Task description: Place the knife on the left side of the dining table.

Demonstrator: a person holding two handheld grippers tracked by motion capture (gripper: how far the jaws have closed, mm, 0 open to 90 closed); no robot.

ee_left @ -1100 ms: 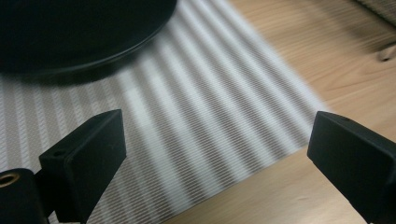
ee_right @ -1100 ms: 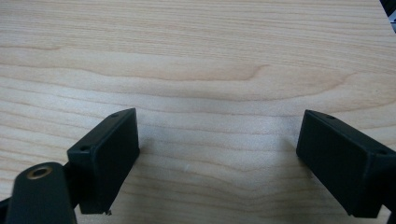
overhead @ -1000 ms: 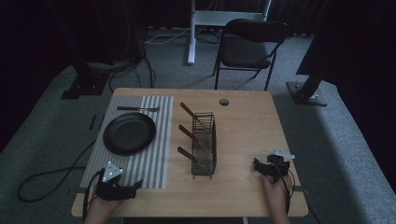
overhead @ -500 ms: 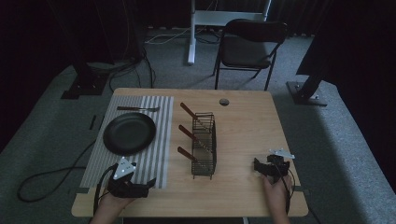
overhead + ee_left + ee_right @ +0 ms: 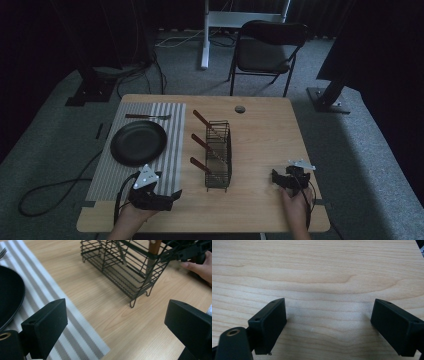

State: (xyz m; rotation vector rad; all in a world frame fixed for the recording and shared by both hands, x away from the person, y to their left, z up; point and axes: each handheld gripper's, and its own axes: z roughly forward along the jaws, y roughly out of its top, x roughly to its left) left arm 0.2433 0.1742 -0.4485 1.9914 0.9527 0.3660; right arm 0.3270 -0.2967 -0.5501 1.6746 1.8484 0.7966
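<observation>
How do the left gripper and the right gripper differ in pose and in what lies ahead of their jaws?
The left gripper points sideways toward the wire rack; the right gripper lies near the table's right edge. Ahead of the left gripper's jaws stand the rack and striped placemat; ahead of the right gripper's, bare wood. Both are open and hold nothing.

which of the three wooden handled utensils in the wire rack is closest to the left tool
The front wooden-handled utensil, at the end of the wire rack nearest the person. The other two handles sit farther back along the rack, away from the left tool.

Dark chair [image 5: 267,47] on grey carpet [image 5: 60,125] behind table.
</observation>
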